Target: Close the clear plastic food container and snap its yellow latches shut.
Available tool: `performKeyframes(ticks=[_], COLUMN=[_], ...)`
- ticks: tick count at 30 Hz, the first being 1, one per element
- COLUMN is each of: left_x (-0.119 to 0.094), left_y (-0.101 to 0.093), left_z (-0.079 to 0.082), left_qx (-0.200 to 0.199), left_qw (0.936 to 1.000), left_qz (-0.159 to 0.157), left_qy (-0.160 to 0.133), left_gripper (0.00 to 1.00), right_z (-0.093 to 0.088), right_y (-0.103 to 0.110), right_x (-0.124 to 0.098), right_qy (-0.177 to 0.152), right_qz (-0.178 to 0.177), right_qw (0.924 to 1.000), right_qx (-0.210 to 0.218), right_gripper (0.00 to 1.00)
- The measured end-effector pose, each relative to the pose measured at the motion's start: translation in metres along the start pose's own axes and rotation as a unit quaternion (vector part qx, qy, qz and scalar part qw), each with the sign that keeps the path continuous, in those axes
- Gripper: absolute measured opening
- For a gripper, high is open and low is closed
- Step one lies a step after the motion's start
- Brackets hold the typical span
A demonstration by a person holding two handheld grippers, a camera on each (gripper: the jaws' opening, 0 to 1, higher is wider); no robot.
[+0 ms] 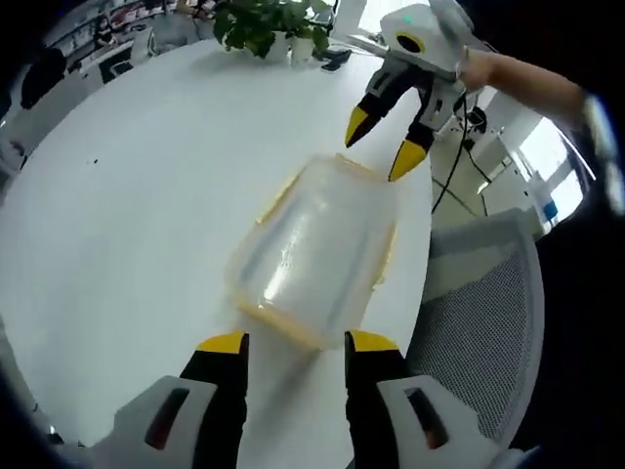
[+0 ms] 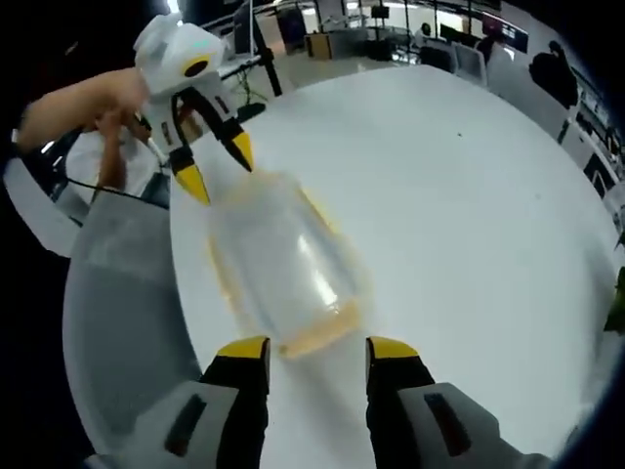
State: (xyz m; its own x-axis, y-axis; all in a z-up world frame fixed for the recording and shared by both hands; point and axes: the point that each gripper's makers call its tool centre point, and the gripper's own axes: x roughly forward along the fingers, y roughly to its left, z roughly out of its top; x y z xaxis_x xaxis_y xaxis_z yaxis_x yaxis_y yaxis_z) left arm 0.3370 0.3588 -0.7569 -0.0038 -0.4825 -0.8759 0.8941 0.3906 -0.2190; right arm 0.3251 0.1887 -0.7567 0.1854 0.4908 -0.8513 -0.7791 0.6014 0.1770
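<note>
A clear plastic food container with yellow latches lies on the white table, its lid down on it; its image is blurred. My left gripper stands open just short of its near end, jaws apart with nothing between them. At the far end my right gripper hovers open, yellow tips pointing down at the container's edge. In the right gripper view the container lies ahead of my right gripper, and my left gripper hangs open over its far end.
A grey mesh chair stands against the table edge beside the container. Potted plants sit at the table's far side. A person's arm holds the right gripper. Office desks and chairs lie beyond the table.
</note>
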Motion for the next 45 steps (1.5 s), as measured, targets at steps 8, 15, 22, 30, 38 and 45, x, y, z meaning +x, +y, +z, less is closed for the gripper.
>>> performKeyframes(ticks=[8,15,22,30,38,45], left_x=[0.0,0.002,0.001,0.002,0.007,0.01], left_y=[0.006,0.005,0.013,0.016,0.017,0.015], left_z=[-0.007,-0.003,-0.006,-0.004,-0.004,-0.002], left_qx=[-0.048,-0.13,-0.154,-0.196,-0.26,-0.3], left_qw=[0.9988,0.9913,0.9876,0.9795,0.9641,0.9523], left_qz=[0.007,0.0,0.029,0.032,0.03,0.016], left_qy=[0.001,-0.02,-0.015,-0.035,-0.044,-0.056], left_gripper=[0.34,0.34,0.38,0.43,0.43,0.42], right_z=[0.002,-0.001,0.0,-0.003,0.0,0.002], right_y=[-0.001,-0.004,-0.007,-0.005,0.0,-0.001], right_x=[-0.001,-0.003,-0.004,-0.001,0.004,0.005], right_qy=[-0.002,0.001,-0.012,-0.021,-0.031,-0.035], right_qz=[-0.006,-0.012,-0.021,-0.019,-0.015,-0.017], right_qw=[0.9999,0.9989,0.9963,0.9944,0.9923,0.9889], right_qx=[0.015,0.045,0.082,0.101,0.119,0.143], right_gripper=[0.35,0.35,0.34,0.33,0.33,0.3])
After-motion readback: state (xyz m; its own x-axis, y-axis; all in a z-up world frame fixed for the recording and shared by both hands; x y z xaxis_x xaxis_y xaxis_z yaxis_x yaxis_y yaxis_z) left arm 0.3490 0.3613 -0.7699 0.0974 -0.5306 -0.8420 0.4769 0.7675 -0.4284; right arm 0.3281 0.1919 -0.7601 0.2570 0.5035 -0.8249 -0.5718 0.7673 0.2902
